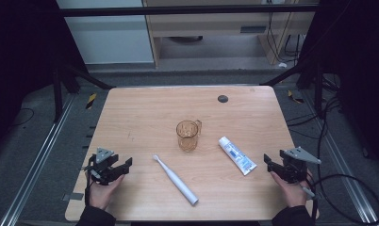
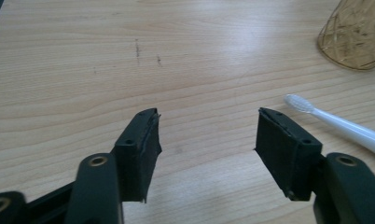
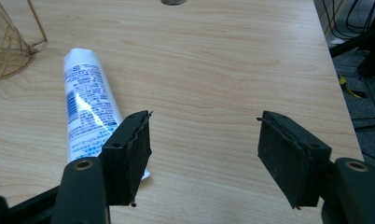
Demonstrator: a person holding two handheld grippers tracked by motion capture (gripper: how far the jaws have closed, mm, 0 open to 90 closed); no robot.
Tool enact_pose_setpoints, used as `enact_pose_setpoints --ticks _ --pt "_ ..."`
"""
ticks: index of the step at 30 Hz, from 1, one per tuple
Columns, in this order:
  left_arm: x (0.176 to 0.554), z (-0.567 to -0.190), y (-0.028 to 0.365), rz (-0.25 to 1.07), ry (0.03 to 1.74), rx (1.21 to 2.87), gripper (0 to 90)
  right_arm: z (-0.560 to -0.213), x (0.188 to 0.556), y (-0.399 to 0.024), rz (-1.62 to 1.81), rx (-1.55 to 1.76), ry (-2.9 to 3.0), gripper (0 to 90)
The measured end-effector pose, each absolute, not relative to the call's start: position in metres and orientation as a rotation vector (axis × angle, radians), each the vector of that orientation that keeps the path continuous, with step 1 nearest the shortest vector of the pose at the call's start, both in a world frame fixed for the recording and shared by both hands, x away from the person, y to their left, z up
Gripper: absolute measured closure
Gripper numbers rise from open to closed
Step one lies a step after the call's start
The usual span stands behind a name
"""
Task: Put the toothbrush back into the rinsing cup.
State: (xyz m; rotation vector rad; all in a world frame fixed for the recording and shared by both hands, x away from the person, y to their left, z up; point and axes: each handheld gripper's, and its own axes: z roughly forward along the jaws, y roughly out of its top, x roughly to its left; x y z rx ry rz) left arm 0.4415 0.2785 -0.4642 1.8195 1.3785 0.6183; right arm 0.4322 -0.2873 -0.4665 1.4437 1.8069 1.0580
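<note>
wooden table (image 1: pixel 131 117), white toothbrush (image 1: pixel 176 179) flat

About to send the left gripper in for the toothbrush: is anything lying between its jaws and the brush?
Nothing visible does. The left gripper is open and empty, and only bare table lies between it and the toothbrush. The cup stands beyond the brush head, off that path.
</note>
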Motion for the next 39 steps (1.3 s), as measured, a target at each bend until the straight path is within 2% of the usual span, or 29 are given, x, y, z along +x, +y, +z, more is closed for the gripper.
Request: enact_pose_setpoints --ticks 16,39 --pt "0.429 -0.465 0.246 0.515 1.284 1.932 62.3 -0.465 0.428 -0.279 1.072 1.399 1.845 38.2" --pt "0.426 -0.473 0.195 0.452 1.166 2.078 86.5 -0.47 0.431 -0.268 1.079 1.359 1.929 39.8"
